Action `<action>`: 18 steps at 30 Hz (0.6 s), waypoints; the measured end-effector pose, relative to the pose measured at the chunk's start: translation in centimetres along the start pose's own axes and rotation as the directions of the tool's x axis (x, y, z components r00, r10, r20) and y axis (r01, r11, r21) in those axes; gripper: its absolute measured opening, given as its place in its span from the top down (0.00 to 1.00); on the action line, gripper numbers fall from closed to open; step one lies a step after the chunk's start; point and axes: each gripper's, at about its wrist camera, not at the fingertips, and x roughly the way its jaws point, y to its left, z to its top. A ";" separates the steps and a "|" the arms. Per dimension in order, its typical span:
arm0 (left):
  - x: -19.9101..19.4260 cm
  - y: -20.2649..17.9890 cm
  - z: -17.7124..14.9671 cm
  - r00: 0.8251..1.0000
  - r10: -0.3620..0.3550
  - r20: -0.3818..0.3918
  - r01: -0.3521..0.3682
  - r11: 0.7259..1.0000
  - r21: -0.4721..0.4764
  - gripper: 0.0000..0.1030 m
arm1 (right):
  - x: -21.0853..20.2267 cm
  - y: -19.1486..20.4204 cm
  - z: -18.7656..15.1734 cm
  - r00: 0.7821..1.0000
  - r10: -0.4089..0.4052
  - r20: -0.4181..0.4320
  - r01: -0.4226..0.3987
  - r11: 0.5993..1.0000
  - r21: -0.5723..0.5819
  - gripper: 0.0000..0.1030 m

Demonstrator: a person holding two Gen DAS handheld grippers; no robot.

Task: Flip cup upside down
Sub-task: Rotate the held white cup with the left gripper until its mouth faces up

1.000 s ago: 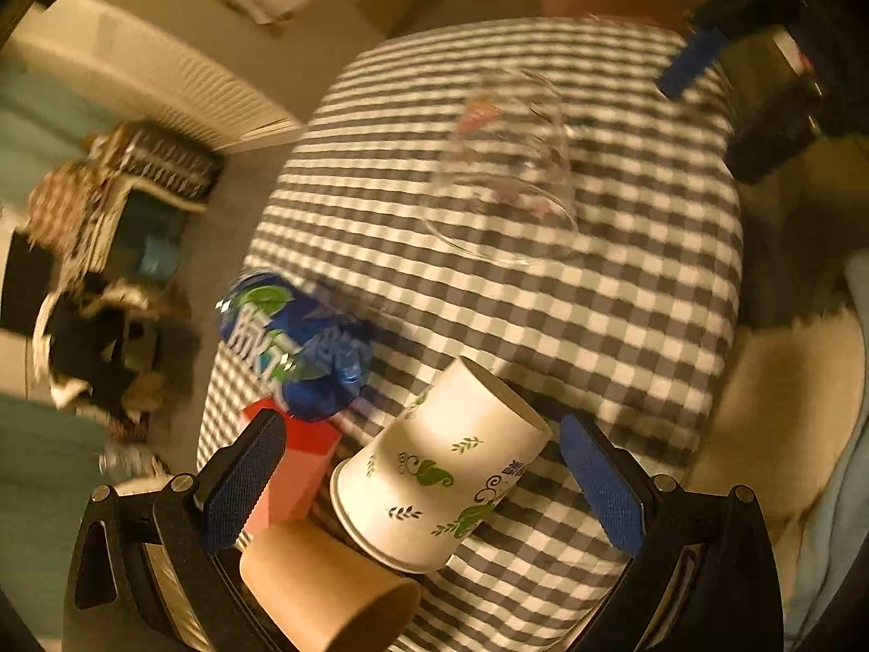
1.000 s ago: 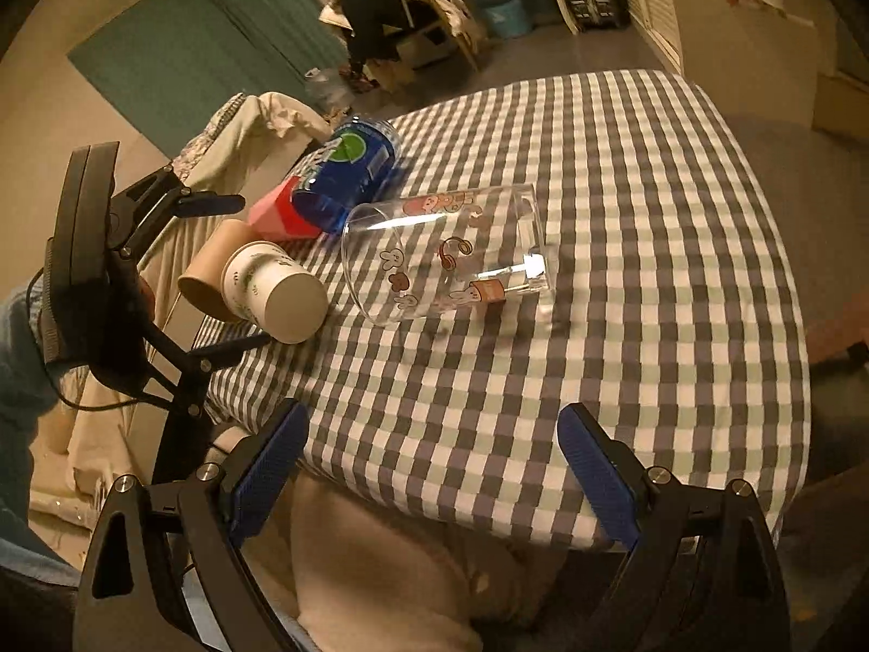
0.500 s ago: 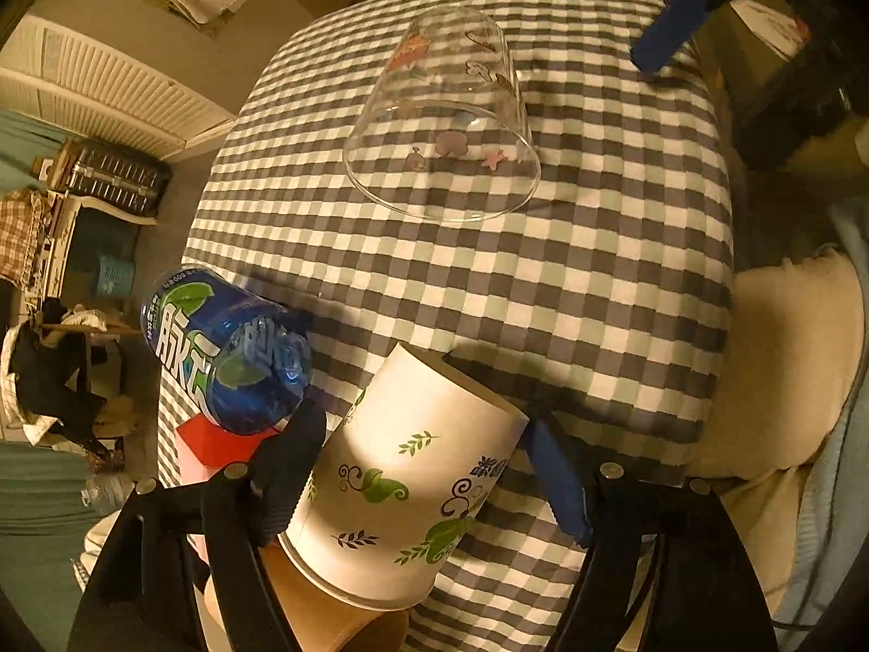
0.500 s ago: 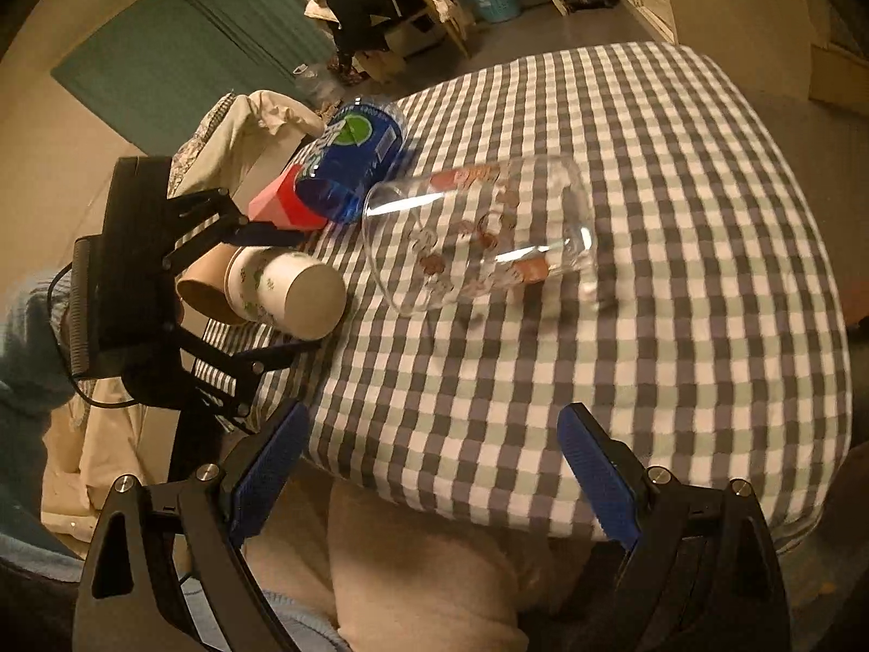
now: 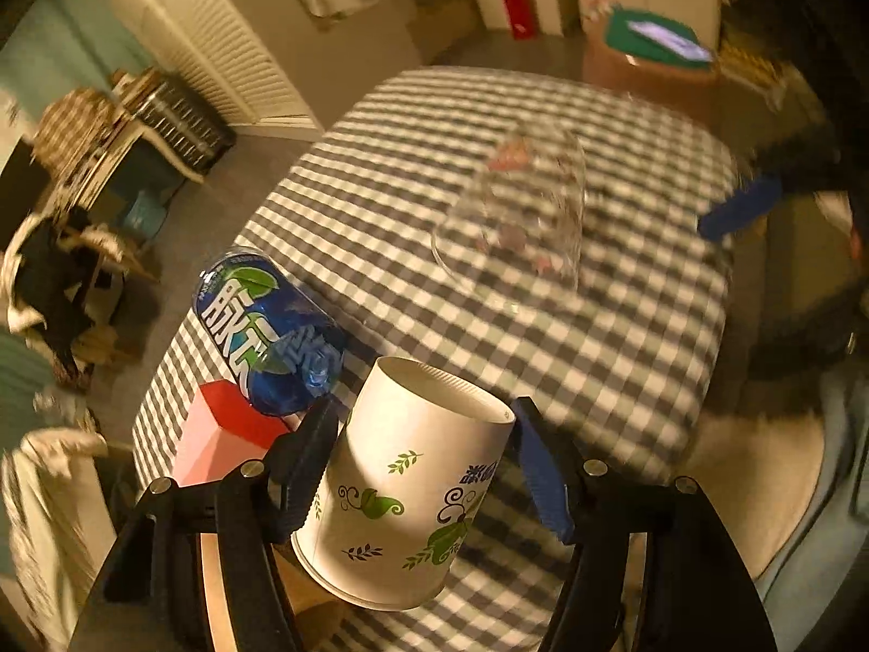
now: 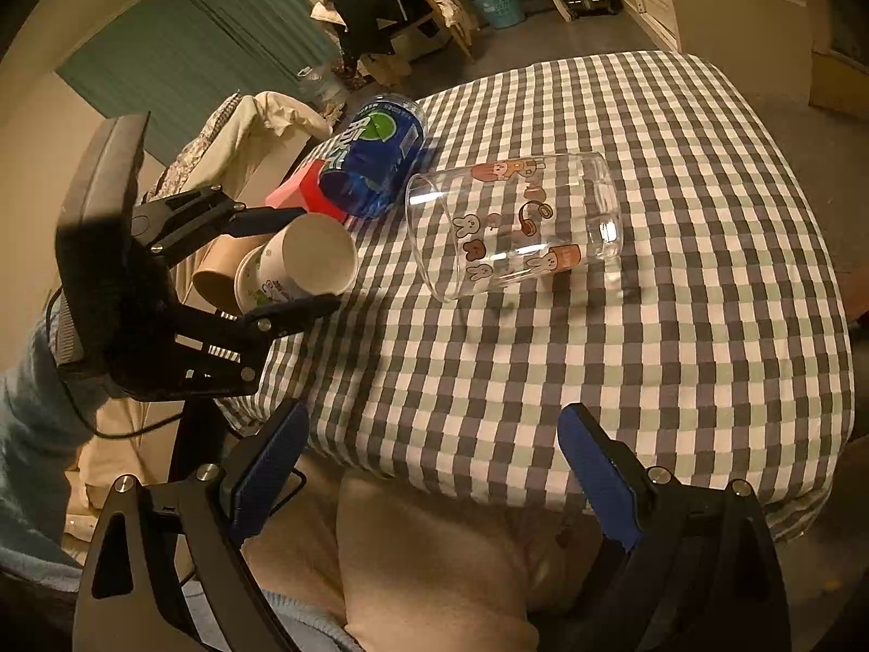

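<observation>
Checkered cloth is covering the surface [image 6: 624, 337], where a clear glass [image 6: 513, 225] is lying sideways. At the near-left edge, the leaf-printed paper cup [image 5: 404, 494] is being clamped by the left claw [image 5: 421, 467]. The right claw [image 6: 429, 481] is being held open, empty.

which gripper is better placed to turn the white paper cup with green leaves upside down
Left. The left gripper is shut on the white paper cup with green leaves; the right gripper is open, off the checked tablecloth edge.
</observation>
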 end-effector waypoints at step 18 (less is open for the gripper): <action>-2.9 3.6 -1.1 0.957 0.082 0.279 0.099 0.810 -0.577 0.36 | -1.7 1.4 1.8 0.966 -0.222 0.130 0.229 0.972 -0.048 0.09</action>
